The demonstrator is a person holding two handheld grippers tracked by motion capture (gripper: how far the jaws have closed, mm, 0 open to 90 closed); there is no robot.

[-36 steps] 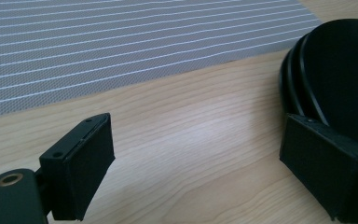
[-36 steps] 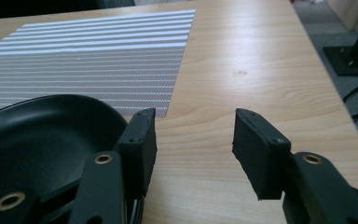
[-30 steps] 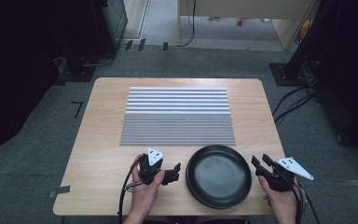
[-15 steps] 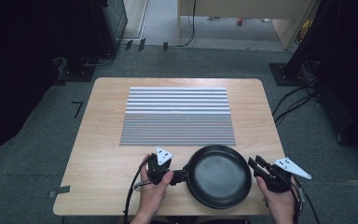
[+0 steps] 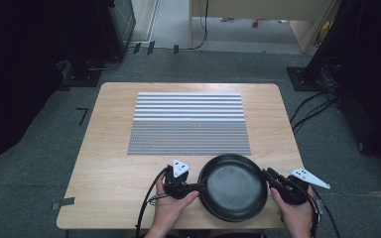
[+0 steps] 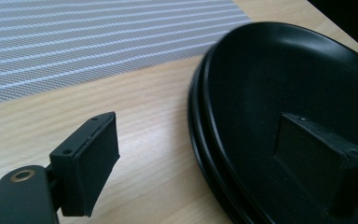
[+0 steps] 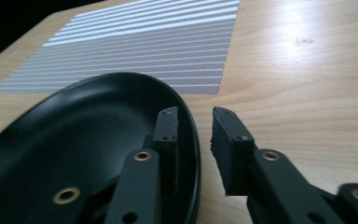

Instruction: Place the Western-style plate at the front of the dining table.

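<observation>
Grippers straddle the round black metal pan (image 5: 233, 186) at the wooden table's (image 5: 104, 163) 6 o'clock edge: left gripper (image 5: 191, 187) at its 9 o'clock rim, right gripper (image 5: 273, 178) at 3 o'clock, both spread, unclenched.

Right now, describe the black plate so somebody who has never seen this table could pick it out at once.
Start at the wooden table and find the grey striped mat in its middle. At the near edge, just in front of that mat, lies the black plate, with the left gripper and the right gripper straddling its rim on either side. It is the one round, glossy, all-black dish there.
</observation>
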